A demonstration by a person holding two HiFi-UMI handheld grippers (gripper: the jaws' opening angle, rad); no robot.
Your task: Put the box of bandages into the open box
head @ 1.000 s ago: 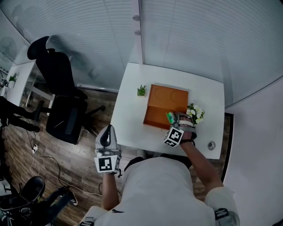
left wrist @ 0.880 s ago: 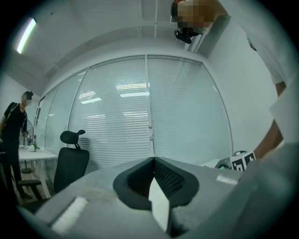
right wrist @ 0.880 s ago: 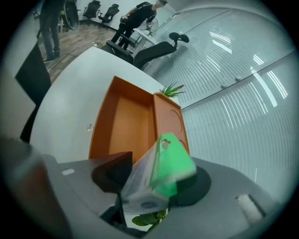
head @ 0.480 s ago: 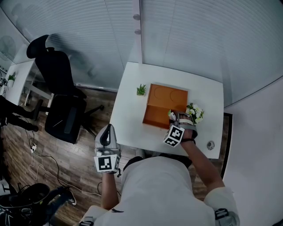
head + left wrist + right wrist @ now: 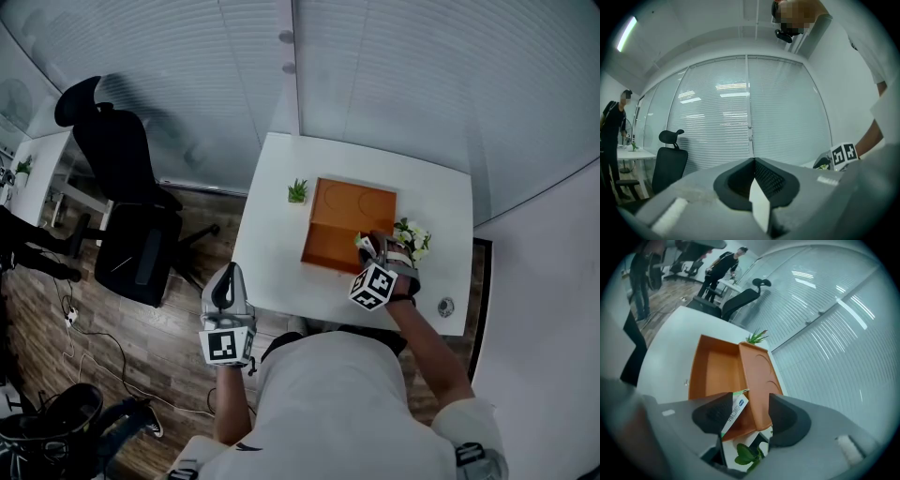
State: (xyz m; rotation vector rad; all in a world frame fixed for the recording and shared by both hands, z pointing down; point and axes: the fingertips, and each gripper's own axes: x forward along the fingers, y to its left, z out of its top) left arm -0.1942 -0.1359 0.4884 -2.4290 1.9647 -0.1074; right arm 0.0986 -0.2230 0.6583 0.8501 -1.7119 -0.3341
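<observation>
The orange open box (image 5: 328,246) lies on the white table (image 5: 272,253), its lid (image 5: 356,201) folded flat behind it. In the right gripper view its empty tray (image 5: 715,371) is straight ahead. The white-and-green box of bandages (image 5: 733,411) stands tilted at the tray's near corner and leans on one jaw of my right gripper (image 5: 751,394). A gap separates it from the other jaw. These jaws have just been opening wide, then eased in slightly, with the bandage box (image 5: 364,243) still between them. My left gripper (image 5: 228,274) hangs shut beside the table, off to the left.
A small green plant (image 5: 298,191) stands left of the lid. White flowers (image 5: 414,239) sit right beside my right gripper. A round fitting (image 5: 447,307) is near the table's right front corner. A black office chair (image 5: 131,206) stands on the floor to the left.
The right gripper's jaws have spread off the bandage box, which has sunk lower at the orange box's near right corner. The left gripper has not moved.
</observation>
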